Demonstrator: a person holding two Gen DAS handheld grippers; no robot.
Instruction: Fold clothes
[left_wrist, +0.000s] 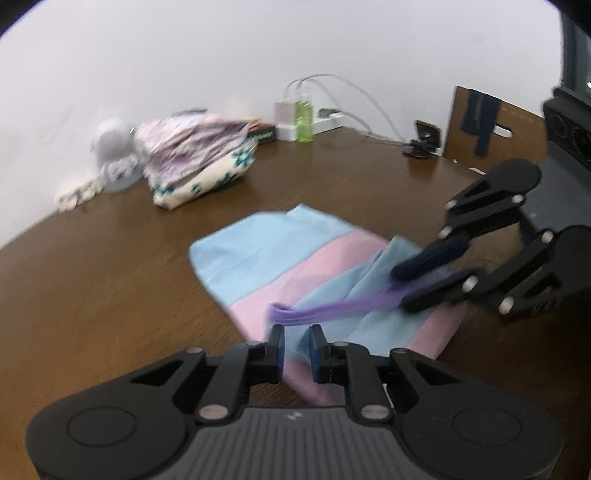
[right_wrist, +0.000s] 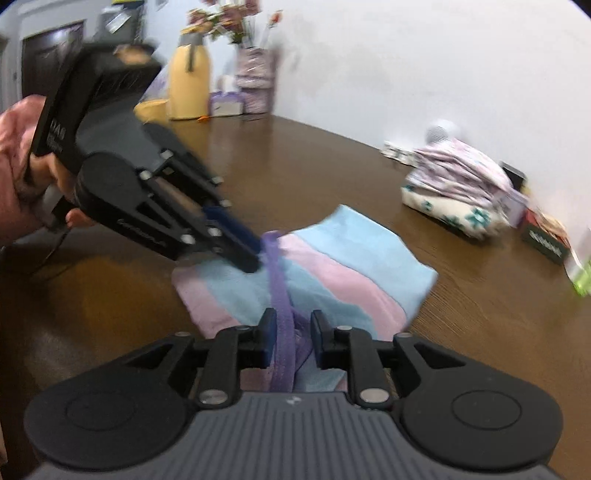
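Observation:
A pink and light-blue striped garment (left_wrist: 280, 266) lies partly folded on the brown table (left_wrist: 110, 280); it also shows in the right wrist view (right_wrist: 351, 273). Its purple waistband (left_wrist: 332, 306) is stretched between the two grippers. My left gripper (left_wrist: 297, 334) has its jaws a little apart, with the band's left end and blue fabric just ahead of them. In the right wrist view the left gripper (right_wrist: 255, 254) touches the band's far end (right_wrist: 271, 240). My right gripper (left_wrist: 400, 288) is narrowly apart around the band (right_wrist: 284, 332).
A stack of folded patterned clothes (left_wrist: 195, 162) sits at the back by the wall, next to a white fan (left_wrist: 110, 144), a green bottle (left_wrist: 303, 120) and a charger with cables. A cardboard box (left_wrist: 491, 125) stands at the right. A yellow jug (right_wrist: 188, 81) stands far left.

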